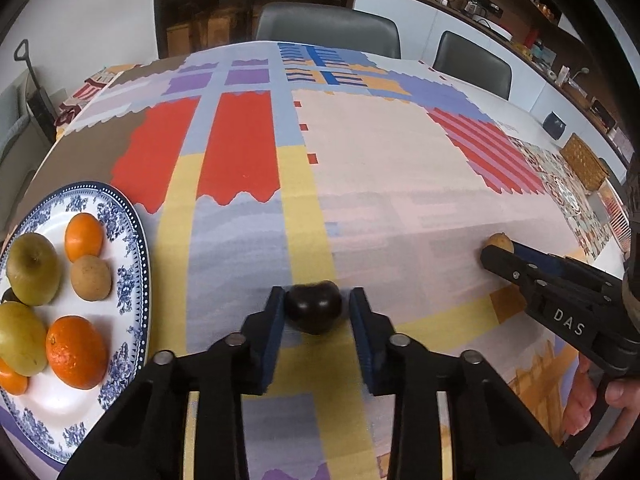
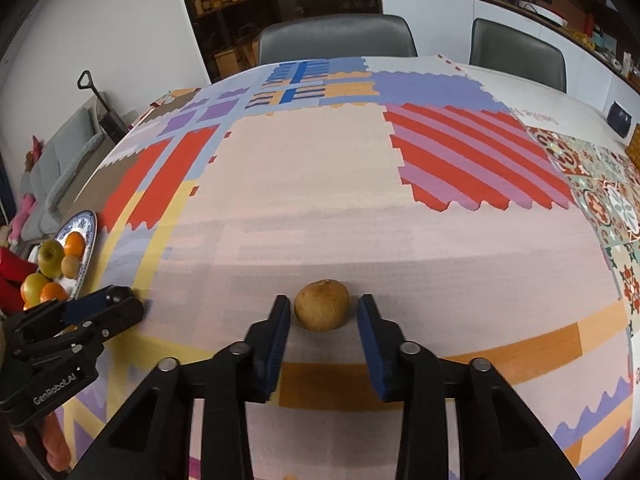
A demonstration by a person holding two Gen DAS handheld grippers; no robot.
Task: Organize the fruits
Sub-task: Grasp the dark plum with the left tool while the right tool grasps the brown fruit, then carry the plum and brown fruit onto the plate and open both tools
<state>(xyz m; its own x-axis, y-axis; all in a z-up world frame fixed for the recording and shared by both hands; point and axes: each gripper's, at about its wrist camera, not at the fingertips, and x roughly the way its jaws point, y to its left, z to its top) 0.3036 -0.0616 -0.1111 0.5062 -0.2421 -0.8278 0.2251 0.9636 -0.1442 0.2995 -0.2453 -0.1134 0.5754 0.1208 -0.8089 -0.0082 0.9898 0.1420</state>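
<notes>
Patchwork cloth point(image 1: 380, 168) on surface: pink, red, yellow, lilac blocks, red-lilac stripes. Plate point(image 1: 132, 240) white, blue floral rim; oranges point(image 1: 76, 350) orange, apples point(image 1: 34, 274) yellow-green. Dark plum point(image 1: 314, 306), brown fruit point(image 2: 322, 304). Black hand-held grippers, blue pads point(image 1: 276, 320).

In the left wrist view, the plate point(image 1: 138, 248) is cut off by the left and lower edges of the frame; an orange point(image 1: 12, 380) at its lower left is cut by the frame edge and partly covered by a green fruit point(image 1: 20, 340). A dark item point(image 1: 9, 295) between the two green fruits is mostly hidden and cannot be identified. At the right, the right claw point(image 1: 498, 254) covers most of the brown fruit point(image 1: 500, 241).

In the right wrist view, the left claw point(image 2: 120, 298) hides most of the dark fruit point(image 2: 117, 292), and the plate point(image 2: 86, 224) is partly covered. Shelf items along the top of both frames are too small to identify.
</notes>
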